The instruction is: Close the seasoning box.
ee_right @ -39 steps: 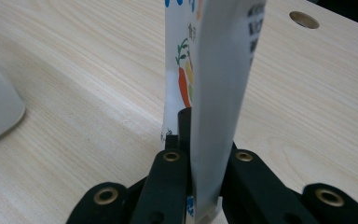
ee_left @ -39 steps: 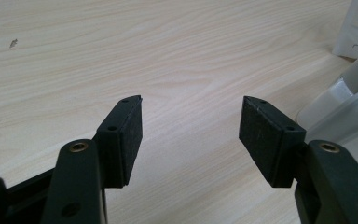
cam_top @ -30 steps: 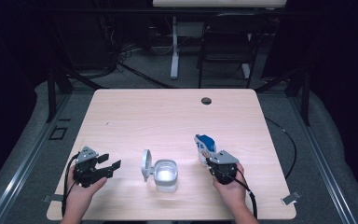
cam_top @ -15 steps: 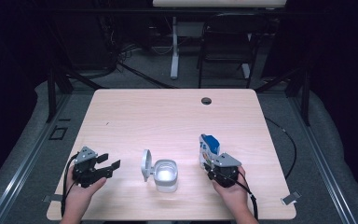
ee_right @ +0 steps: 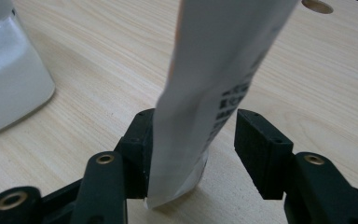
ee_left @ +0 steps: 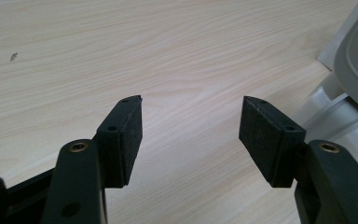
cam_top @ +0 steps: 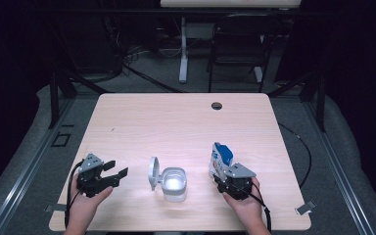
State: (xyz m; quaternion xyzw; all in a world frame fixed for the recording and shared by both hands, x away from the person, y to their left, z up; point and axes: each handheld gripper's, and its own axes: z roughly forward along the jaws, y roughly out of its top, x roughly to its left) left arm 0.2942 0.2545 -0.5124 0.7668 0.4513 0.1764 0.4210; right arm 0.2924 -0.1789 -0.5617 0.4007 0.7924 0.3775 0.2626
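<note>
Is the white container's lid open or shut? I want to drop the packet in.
Open. In the high view the white container has its lid swung up at its left side, with the mouth uncovered.

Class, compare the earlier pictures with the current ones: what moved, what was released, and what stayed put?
The right tongs have just been opening, letting go of the blue-and-white packet, which now stands upright between the jaws. The left tongs, open, and the white open-lidded container stayed where they were.

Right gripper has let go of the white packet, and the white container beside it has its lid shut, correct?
Not quite. The white container has its lid flipped open, standing at its left in the high view. The right gripper has just been opening; the white packet stands between the jaws, the right pad clear of it.
</note>
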